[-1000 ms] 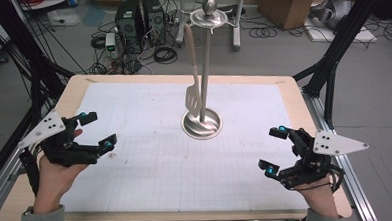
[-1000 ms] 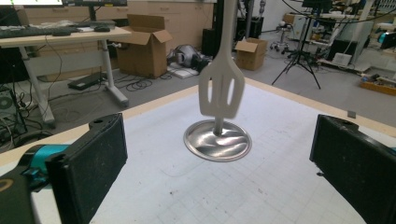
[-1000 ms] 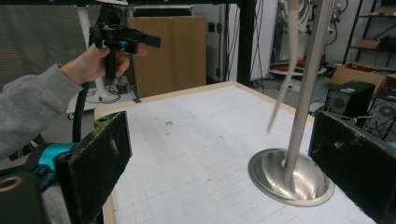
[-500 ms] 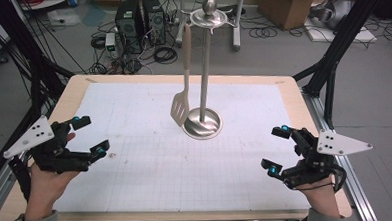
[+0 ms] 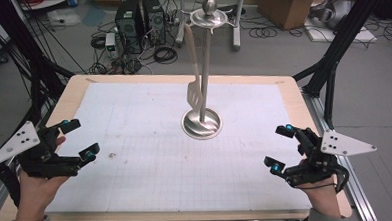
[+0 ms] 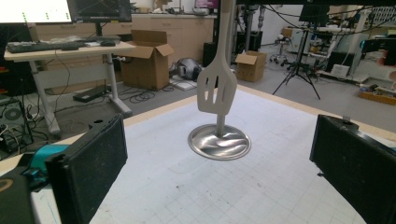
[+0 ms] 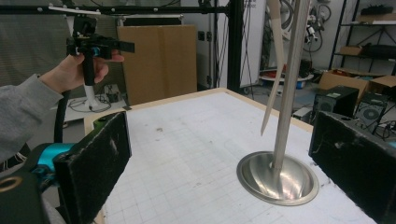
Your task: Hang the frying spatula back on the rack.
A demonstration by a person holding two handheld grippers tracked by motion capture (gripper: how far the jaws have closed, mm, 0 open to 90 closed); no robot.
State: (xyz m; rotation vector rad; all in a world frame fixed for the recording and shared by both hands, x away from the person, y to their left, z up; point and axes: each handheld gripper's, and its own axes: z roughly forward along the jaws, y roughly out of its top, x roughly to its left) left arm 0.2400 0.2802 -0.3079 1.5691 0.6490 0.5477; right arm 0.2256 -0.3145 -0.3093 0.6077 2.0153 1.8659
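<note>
Item: pale cream slotted spatula [image 5: 194,93] of plastic or wood, hung from the disc-shaped top of a polished steel utensil stand [image 5: 203,121] with round dished base, slim upright post and ball finial; stand placed a little far of centre on the white gridded mat covering the wooden surface [image 5: 288,86].

Position: spatula suspended clear of the mat, blade just above the base and beside the post; in the left gripper view the spatula [image 6: 216,91] hangs in front of the post.

Orientation: long axis near vertical, handle end up at the stand's top disc, slotted blade end pointing down; slight tilt off the post, seen in the right gripper view as a thin edge-on strip [image 7: 275,65] leaning towards the post [image 7: 289,84].

Progress, as judged: spatula hangs on the stand and nothing is held, so either the hanging is complete or a lift-off is not yet begun; nothing else lies on the mat to handle.

Left gripper [image 5: 75,141]: near left edge of the surface, fingers spread wide, empty, well apart from the stand.

Right gripper [image 5: 280,148]: near right edge, fingers spread wide, empty, well apart from the stand.
</note>
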